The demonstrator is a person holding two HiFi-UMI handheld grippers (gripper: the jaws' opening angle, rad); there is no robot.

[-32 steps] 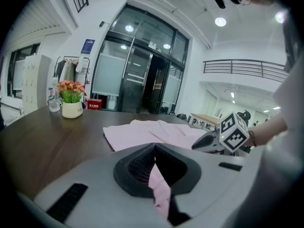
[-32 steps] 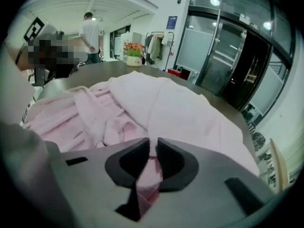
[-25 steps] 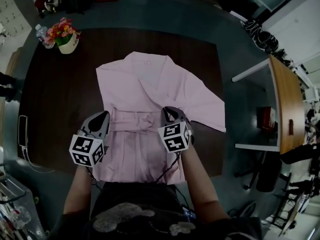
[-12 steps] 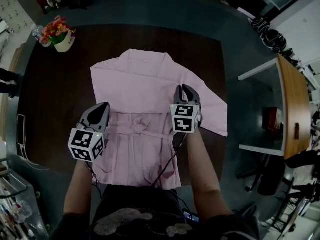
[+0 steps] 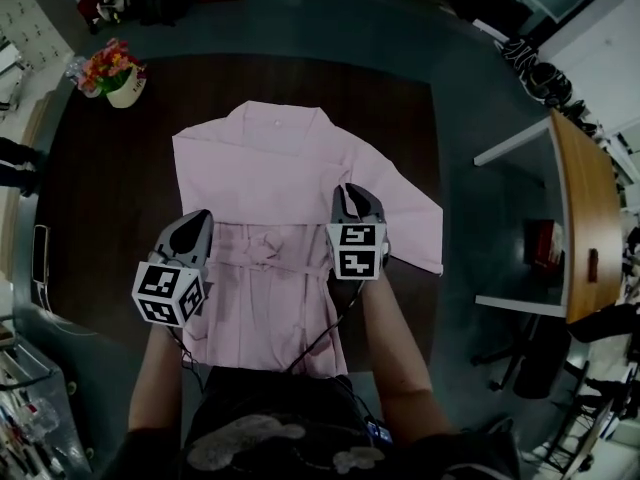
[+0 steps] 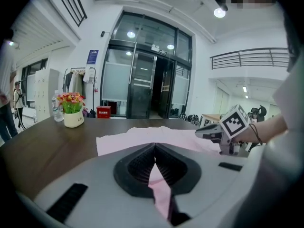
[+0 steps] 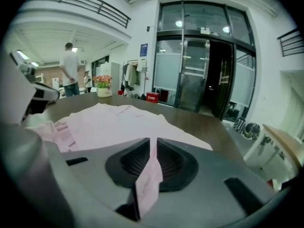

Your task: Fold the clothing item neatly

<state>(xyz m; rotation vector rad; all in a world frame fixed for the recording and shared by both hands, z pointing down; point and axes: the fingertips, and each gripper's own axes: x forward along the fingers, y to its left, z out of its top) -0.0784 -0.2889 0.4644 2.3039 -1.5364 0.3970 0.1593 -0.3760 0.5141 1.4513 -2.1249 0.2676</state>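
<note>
One flowerpot (image 5: 125,86) far left, its lettering too small to read. One pink garment (image 5: 290,163) spread on the dark bench (image 5: 100,188). Two tongs: left tongs (image 5: 197,223) clamped on pink fabric; right tongs (image 5: 353,193) with jaws opening, pink fabric between them.

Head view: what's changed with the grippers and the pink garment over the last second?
The right gripper moved forward along the pink garment, fabric between its jaws, which are now opening. The left gripper stayed put, shut on fabric; the garment stayed flat.
</note>
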